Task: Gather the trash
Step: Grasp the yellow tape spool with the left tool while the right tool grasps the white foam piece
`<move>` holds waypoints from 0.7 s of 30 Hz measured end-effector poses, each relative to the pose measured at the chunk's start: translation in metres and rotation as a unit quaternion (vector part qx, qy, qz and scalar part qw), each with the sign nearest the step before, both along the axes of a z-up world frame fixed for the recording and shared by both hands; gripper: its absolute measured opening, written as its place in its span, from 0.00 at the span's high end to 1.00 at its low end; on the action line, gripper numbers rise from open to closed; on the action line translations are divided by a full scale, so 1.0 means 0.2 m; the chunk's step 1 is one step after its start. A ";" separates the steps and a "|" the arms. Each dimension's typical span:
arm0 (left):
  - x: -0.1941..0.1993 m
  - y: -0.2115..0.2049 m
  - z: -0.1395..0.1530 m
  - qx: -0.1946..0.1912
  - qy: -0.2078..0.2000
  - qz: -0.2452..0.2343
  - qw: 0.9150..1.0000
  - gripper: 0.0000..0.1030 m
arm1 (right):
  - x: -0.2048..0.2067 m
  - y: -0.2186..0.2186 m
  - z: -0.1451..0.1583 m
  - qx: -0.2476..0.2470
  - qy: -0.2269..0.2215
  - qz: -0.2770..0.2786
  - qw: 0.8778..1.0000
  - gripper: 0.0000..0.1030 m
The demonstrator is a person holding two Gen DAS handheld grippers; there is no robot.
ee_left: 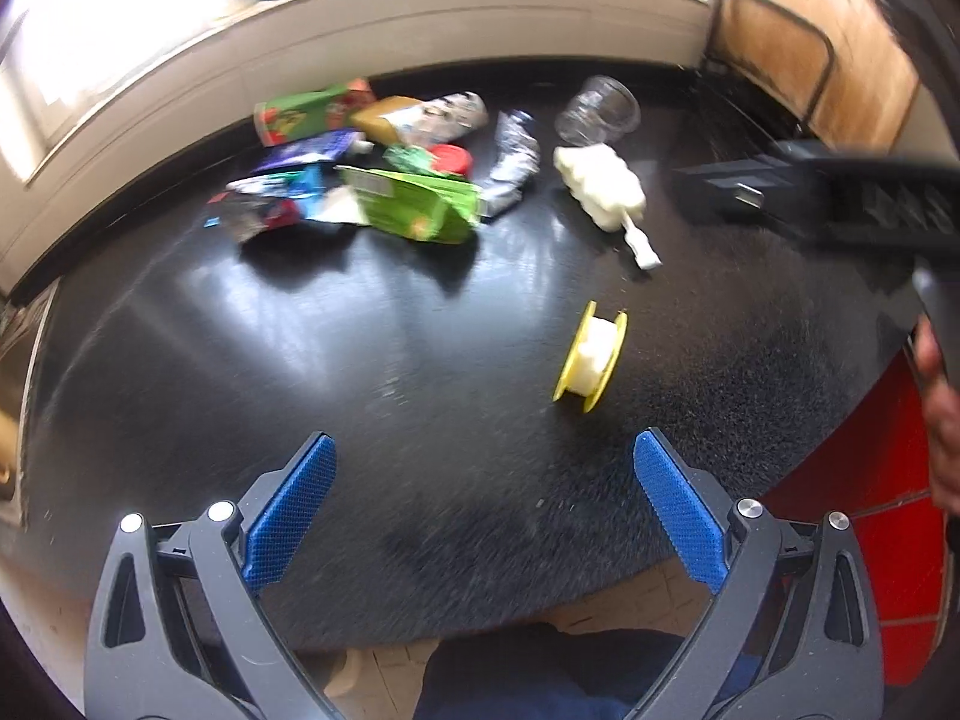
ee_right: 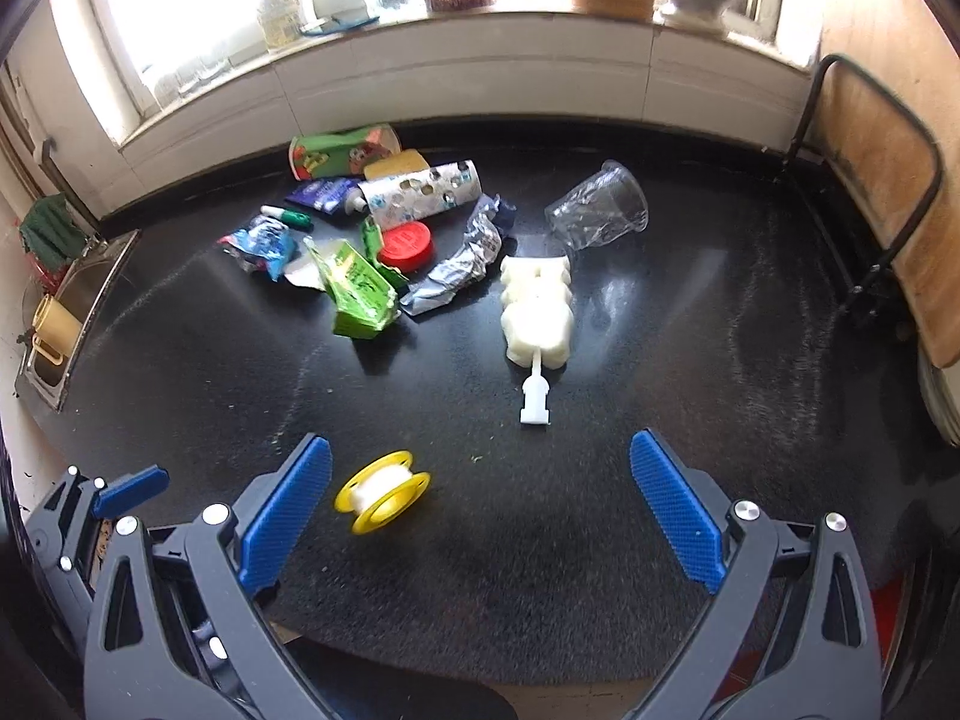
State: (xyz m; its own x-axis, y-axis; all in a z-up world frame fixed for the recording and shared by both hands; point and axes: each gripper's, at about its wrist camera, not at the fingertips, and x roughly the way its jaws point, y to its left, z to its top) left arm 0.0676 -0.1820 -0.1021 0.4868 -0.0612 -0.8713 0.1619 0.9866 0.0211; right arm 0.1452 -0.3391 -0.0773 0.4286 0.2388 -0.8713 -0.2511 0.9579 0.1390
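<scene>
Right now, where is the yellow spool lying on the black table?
The yellow spool lies alone near the table's front edge, beside the right gripper's left finger, well apart from the white sponge brush and the wrapper pile beyond.

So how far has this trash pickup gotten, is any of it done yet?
Nothing looks collected yet. Both the left claw and the right claw are open and empty above the black table. Everything is left: the yellow spool nearest, the white sponge brush, the clear plastic cup, the red lid and the pile of wrappers.
</scene>
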 end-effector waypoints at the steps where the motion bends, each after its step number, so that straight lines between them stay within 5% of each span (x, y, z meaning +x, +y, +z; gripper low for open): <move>1: 0.02 -0.03 -0.05 0.001 -0.003 -0.010 1.000 0.06 | 0.06 0.01 -0.06 -0.005 0.006 0.004 1.000 0.06; 12: 0.23 -0.15 -0.35 0.016 -0.010 -0.060 0.998 0.20 | 0.46 0.05 -0.46 -0.027 0.057 0.016 0.998 0.17; 15: 0.26 -0.15 -0.34 0.005 -0.011 -0.059 0.998 0.34 | 0.50 0.06 -0.47 -0.035 0.055 0.018 0.998 0.36; 17: 0.27 -0.15 -0.32 0.004 -0.012 -0.059 0.998 0.58 | 0.52 0.05 -0.45 -0.031 0.054 0.019 0.998 0.66; 19: 0.29 -0.15 -0.31 0.003 -0.007 -0.063 0.998 0.82 | 0.51 0.05 -0.42 -0.027 0.050 0.017 0.998 0.72; 21: 0.31 -0.13 -0.28 0.001 -0.004 -0.057 0.998 0.83 | 0.50 0.06 -0.38 -0.029 0.042 0.018 0.999 0.74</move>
State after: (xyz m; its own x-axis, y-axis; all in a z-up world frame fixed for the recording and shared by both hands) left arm 0.1292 -0.2088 -0.1589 0.4834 -0.1148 -0.8678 0.2722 0.9619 0.0243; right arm 0.2458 -0.3277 -0.1535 0.3449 0.2006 -0.9169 -0.2758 0.9554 0.1053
